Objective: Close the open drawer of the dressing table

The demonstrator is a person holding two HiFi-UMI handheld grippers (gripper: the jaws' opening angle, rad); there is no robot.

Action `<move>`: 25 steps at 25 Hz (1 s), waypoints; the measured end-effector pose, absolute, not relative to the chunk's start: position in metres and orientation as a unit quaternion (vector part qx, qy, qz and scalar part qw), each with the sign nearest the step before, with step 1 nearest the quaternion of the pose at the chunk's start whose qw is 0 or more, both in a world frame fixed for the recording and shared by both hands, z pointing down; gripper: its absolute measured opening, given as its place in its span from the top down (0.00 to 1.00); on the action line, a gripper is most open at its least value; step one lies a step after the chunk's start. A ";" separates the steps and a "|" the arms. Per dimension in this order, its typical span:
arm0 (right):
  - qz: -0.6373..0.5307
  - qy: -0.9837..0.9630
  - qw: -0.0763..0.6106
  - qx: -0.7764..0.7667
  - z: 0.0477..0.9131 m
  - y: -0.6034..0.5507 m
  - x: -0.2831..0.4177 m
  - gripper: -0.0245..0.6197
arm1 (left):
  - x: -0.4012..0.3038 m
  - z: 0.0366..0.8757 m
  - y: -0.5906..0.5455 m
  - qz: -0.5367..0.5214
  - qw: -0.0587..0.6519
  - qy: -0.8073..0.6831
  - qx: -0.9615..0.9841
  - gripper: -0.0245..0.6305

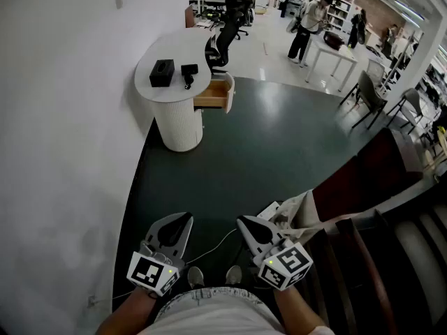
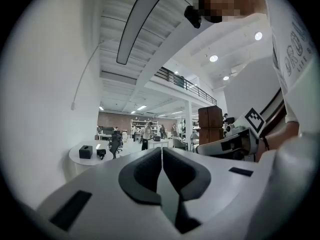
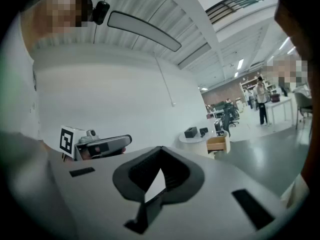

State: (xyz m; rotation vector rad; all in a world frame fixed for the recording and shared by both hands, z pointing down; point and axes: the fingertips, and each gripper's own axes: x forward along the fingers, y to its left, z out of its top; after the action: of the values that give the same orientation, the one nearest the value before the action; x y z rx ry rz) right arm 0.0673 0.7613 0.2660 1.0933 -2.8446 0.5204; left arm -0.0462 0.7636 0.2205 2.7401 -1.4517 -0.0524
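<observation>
The left tongs point(image 1: 183, 220) and right tongs point(image 1: 244, 223) are both sitting closed and empty, low by the person's waist. None of the task is looking done: the drawer point(image 1: 213, 94) is hanging open under the right edge of the dressing table point(image 1: 180, 125) worktop, well apart from them. The floor point(image 1: 265, 152) between is lying free, with the wall point(image 1: 63, 131) crowding the left and a wooden rail point(image 1: 360, 253) crowding the right.

dressing table point(image 1: 179, 125): white, ribbed base
drawer point(image 1: 213, 95): pale wood
box point(image 1: 161, 72) on the dressing table: black
floor point(image 1: 279, 142) round the dressing table: dark green
left gripper point(image 1: 183, 220): white, dark grey lining, black-and-white square markers
right gripper point(image 1: 244, 222): same colours
</observation>
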 end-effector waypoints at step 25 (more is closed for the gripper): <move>0.175 -0.917 0.026 0.358 0.270 0.759 0.080 0.95 | -0.030 0.222 0.762 -0.016 0.020 -0.462 0.886 0.93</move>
State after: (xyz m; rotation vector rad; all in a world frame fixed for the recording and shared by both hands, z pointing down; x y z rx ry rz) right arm 0.0799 0.7587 0.2701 1.1068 -2.8324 0.5422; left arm -0.0303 0.7622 0.2218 2.7495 -1.4344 -0.0490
